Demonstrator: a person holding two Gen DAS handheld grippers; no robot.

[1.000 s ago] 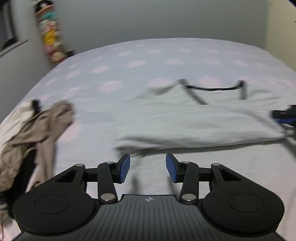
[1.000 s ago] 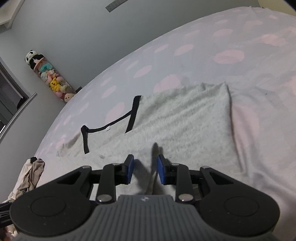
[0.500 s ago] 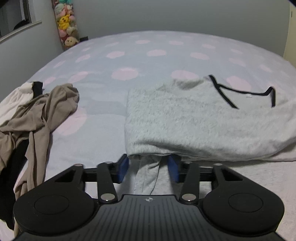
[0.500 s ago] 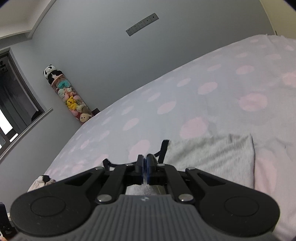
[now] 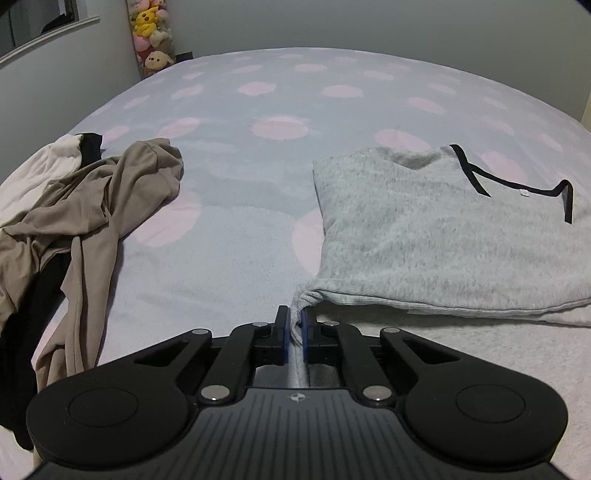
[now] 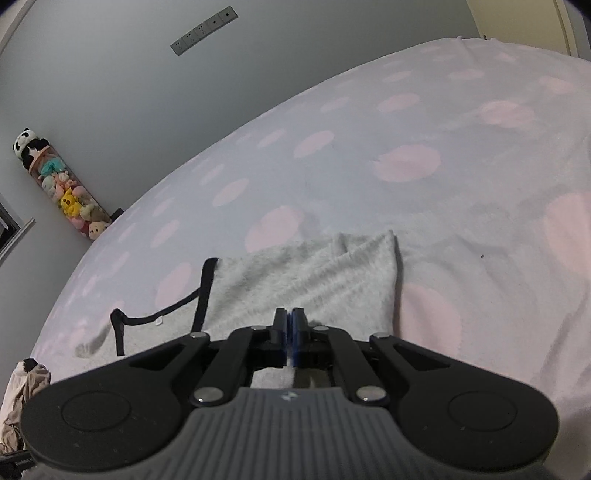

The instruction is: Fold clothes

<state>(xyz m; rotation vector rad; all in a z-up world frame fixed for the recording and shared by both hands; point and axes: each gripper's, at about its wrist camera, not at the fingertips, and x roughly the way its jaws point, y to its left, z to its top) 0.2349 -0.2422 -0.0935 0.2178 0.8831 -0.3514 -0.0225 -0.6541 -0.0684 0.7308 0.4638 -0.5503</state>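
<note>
We are at a bed [image 5: 229, 236] covered in a pale sheet with pink dots, and the grey top [image 5: 436, 236] with black trim at its neckline lies on it, already doubled over so that a folded edge runs along its near side. In the left wrist view it sits to the right of centre; in the right wrist view the same top [image 6: 306, 269] lies straight ahead of the fingers, its black neckline off to the left. Our left gripper [image 5: 294, 325] has just been closing, and its blue pads now pinch a bunched corner of the grey cloth, which runs up from between them to the near left corner of the top. Our right gripper [image 6: 289, 325] has its jaws drawn together with almost no gap; a strip of grey cloth shows just behind the pads, so it appears to be clamped on the top's near edge, though the pinch itself is mostly hidden by the fingers. To the left on the bed, well apart from the top, lies a loose heap of clothes [image 5: 74, 221] in tan, white and black. In the far corner of the room, against the grey wall, stands a tall clear tube of soft toys [image 6: 62, 192], and a strip of wall sockets [image 6: 203, 31] is fixed higher up.
</note>
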